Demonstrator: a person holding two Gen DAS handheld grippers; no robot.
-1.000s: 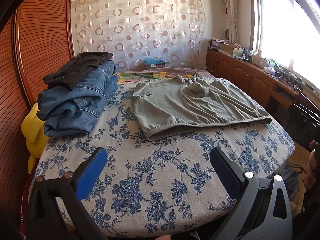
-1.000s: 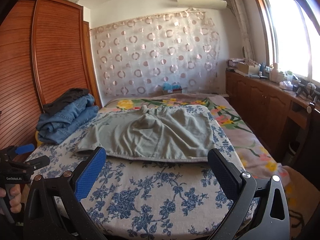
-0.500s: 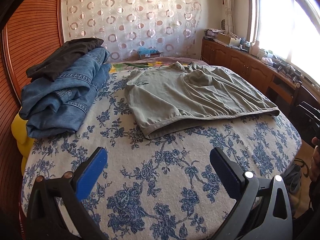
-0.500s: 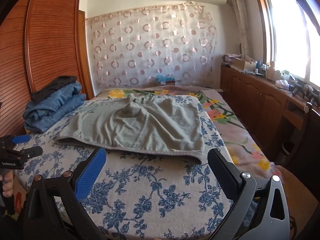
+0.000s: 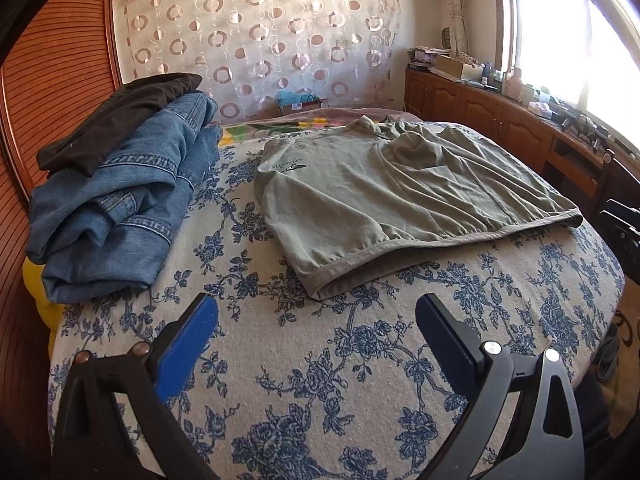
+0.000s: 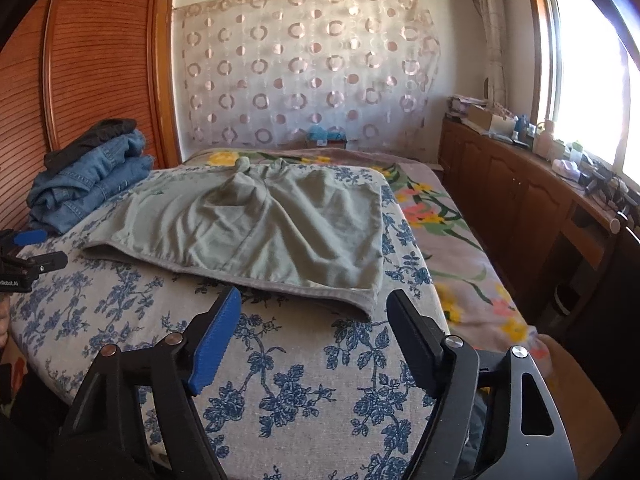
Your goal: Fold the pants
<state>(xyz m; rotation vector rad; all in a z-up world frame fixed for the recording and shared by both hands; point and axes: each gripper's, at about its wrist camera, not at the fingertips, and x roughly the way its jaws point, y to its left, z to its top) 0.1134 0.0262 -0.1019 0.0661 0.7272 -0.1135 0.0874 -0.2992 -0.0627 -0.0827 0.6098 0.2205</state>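
The right gripper [image 6: 314,330] points at the near corner of the grey-green cotton pants [image 6: 256,224], and its jaws are closing with nothing between them yet. If they shut too soon, they will pinch only air or grab the blue-flowered bed cover [image 6: 288,392] under the pants. Then the cover could lift up and the fold would go crooked. The left gripper [image 5: 316,338] is wide open and empty, a little way back from the other near corner. If only one hand lifts, the soft cloth will sag and bunch up.

The pants lie spread out flat in the middle of the bed, with the stretchy waistband nearest the grippers. They are wrinkly, and the far end is bunched into a small lump. There is a small dark print near one side. A pile of folded blue jeans with a black cloth on top [image 5: 120,200] sits to the left, apart from the pants.
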